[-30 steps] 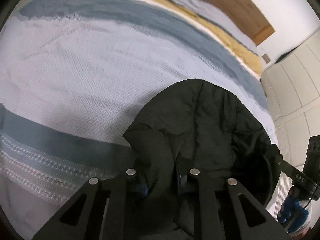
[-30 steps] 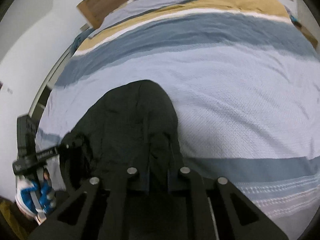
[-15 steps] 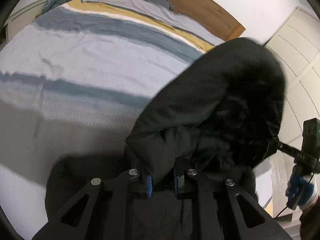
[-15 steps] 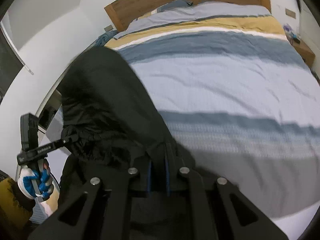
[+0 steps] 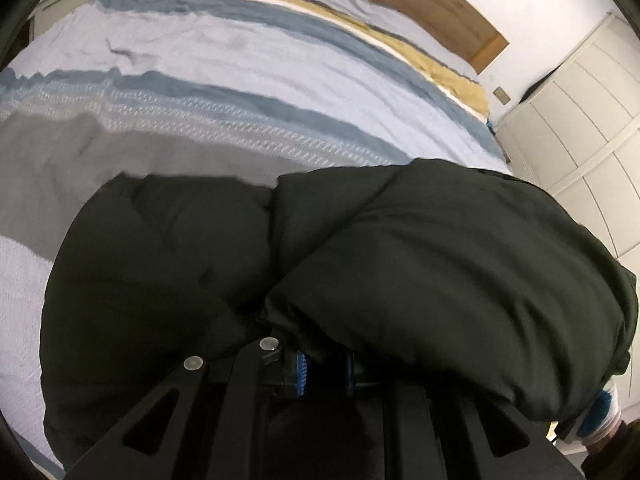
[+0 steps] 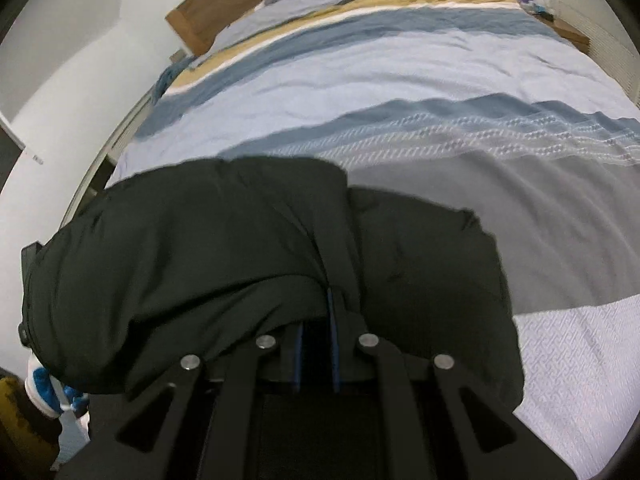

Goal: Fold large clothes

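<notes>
A large black padded jacket [image 5: 400,264] lies on the near end of the striped bed, with one half folded over the other toward me. It also fills the lower part of the right wrist view [image 6: 224,248]. My left gripper [image 5: 324,372] is shut on a fold of the jacket at its near edge; the blue pads pinch the cloth. My right gripper [image 6: 316,344] is shut on the jacket's near edge too, cloth running between its blue pads. The fingertips of both are buried in the fabric.
The bed cover [image 5: 248,64] has blue, grey, white and mustard stripes and a wooden headboard [image 5: 440,4] at the far end. White cupboard doors [image 5: 584,120] stand on one side, a white wall [image 6: 72,56] on the other. A gloved hand [image 6: 44,388] shows low at the edge.
Both grippers lifted the jacket's far half up off the bed and swung it back toward me. It now lies doubled over the near half.
</notes>
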